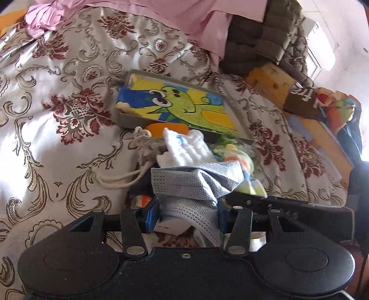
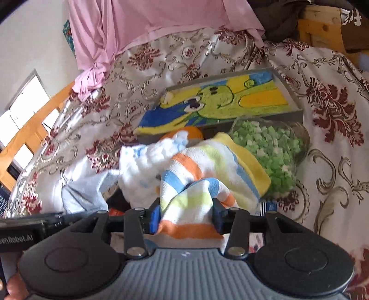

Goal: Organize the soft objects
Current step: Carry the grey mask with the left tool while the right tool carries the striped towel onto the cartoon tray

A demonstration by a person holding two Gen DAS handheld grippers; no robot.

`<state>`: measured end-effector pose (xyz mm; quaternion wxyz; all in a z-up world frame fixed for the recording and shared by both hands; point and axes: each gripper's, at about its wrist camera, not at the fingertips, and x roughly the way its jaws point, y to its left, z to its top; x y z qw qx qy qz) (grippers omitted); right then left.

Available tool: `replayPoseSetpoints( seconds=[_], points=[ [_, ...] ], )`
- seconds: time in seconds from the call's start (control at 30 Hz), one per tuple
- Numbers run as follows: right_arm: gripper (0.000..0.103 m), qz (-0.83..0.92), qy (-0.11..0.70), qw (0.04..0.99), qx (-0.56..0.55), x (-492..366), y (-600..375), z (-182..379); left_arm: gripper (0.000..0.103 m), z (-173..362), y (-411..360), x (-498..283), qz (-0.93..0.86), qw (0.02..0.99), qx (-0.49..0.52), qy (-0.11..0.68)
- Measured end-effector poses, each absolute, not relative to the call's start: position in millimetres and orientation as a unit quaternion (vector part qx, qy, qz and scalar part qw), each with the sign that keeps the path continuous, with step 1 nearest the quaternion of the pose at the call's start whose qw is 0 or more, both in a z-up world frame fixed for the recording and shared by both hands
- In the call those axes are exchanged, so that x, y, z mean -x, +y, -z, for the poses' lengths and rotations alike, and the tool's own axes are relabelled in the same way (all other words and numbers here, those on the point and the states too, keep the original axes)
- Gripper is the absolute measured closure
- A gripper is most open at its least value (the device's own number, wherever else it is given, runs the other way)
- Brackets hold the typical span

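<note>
Perforated grey cloth [image 1: 196,182], fluffy striped towel [image 2: 207,175], both bunched

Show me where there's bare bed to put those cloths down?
Free patch: the floral bedspread left of the framed cartoon picture, below the pink sheet. Crowded: the middle, where the grey cloth, striped towel, white cloth and bag of green pieces pile up.

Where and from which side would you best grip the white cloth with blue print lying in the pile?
Take the white cloth at its raised, bunched upper fold, coming from above on its open left side; the striped towel crowds its right, and the fold gives a gripper something to pinch.
</note>
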<state>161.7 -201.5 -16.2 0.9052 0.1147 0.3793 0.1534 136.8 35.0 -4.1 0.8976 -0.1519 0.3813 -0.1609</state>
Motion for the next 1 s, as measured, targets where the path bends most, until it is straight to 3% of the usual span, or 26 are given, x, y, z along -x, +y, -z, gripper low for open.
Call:
replayPoseSetpoints(
  seconds=[0.13,0.23,0.5,0.73,1.0],
  points=[
    [0.054,-0.159,0.373,0.903,-0.146,-165.1,-211.2,13.3,0.052,8.1,38.2,-141.3,0.156,0.898,0.160,0.379],
    [0.068,-0.155,0.358,0.910,-0.141,-160.9,-214.1,3.8,0.052,7.8,38.6,-141.2,0.153,0.899,0.162,0.376],
    [0.062,-0.186,0.315,0.902,-0.230,-149.2,-242.4,-11.7,0.052,3.5,36.2,-136.1,0.151,0.904,0.153,0.369],
    [0.071,-0.187,0.282,0.915,-0.218,-147.4,-246.7,-14.4,0.052,0.6,34.9,-132.1,0.154,0.908,0.146,0.361],
    [0.072,-0.198,0.241,0.923,-0.225,-163.7,-249.1,-21.4,0.052,-2.3,37.0,-133.0,0.155,0.919,0.140,0.336]
  ],
)
